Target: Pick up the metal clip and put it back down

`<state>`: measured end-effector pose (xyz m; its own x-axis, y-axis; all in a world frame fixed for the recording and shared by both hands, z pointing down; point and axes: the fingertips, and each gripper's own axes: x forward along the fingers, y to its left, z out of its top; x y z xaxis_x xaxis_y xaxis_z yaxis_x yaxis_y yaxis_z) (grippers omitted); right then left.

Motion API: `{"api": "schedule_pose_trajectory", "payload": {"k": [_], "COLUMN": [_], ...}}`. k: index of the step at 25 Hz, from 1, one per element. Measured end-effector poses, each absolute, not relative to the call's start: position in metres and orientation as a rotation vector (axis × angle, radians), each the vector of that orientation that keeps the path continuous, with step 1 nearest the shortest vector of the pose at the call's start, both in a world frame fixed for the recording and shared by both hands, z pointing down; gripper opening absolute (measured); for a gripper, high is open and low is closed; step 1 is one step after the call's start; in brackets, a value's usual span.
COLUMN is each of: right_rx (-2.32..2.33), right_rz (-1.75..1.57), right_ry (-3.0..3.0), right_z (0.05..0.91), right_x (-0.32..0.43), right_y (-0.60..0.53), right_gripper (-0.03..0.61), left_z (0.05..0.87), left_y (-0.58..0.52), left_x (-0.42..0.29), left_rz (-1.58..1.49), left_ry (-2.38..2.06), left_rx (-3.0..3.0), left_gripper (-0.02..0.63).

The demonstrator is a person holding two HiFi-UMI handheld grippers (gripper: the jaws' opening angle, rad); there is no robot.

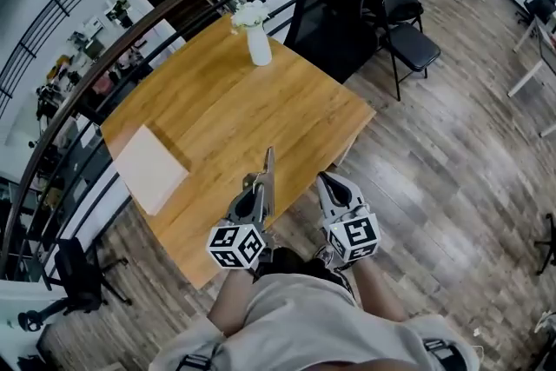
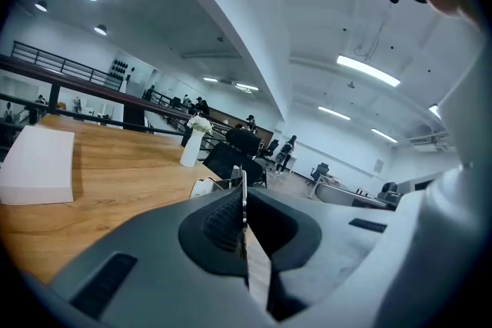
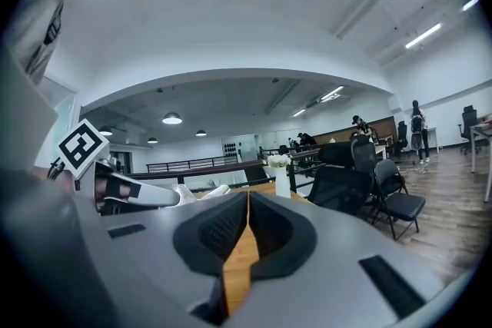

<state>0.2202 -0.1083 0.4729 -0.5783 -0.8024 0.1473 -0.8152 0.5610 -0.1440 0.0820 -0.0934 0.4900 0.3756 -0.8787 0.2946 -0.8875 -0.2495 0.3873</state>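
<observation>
Note the left gripper (image 1: 261, 191) clamped flat on a thin grey metal strip; read this strip as the clip (image 1: 270, 161). Find it edge-on in the left gripper view, running up the jaw line and past the tips. In the head view, locate it as a narrow blade pointing toward frame centre, over the near part of the table (image 1: 217, 109) and apparently off the wood. Note the right gripper (image 3: 247, 203) with jaws together and nothing between them, at lower centre of the head view. Disregard the vase (image 1: 259, 46) at upper centre and the white pad (image 1: 149, 168) at left.

Treat the clip as probably light, stiff, smooth and thin. Expect sliding or pivoting under a shallow hold. Grip across the flat faces, well in from the edge. Lower flat to prevent skidding on the wood
</observation>
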Motion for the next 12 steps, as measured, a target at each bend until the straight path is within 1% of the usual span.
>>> {"api": "schedule_pose_trajectory", "payload": {"k": [8, 12], "right_rx": [1.346, 1.319], "right_rz": [0.35, 0.355], "right_ry": [-2.726, -2.715], "right_z": [0.492, 0.503], "right_x": [0.238, 0.235], "right_y": [-0.145, -0.171], "right_gripper": [0.027, 0.026], "left_z": [0.511, 0.526], "left_y": [-0.138, -0.162], "left_x": [0.108, 0.108], "left_rz": [0.019, 0.012], "left_ry": [-1.53, -1.516], "left_rx": [2.099, 2.07], "left_gripper": [0.025, 0.025]}}
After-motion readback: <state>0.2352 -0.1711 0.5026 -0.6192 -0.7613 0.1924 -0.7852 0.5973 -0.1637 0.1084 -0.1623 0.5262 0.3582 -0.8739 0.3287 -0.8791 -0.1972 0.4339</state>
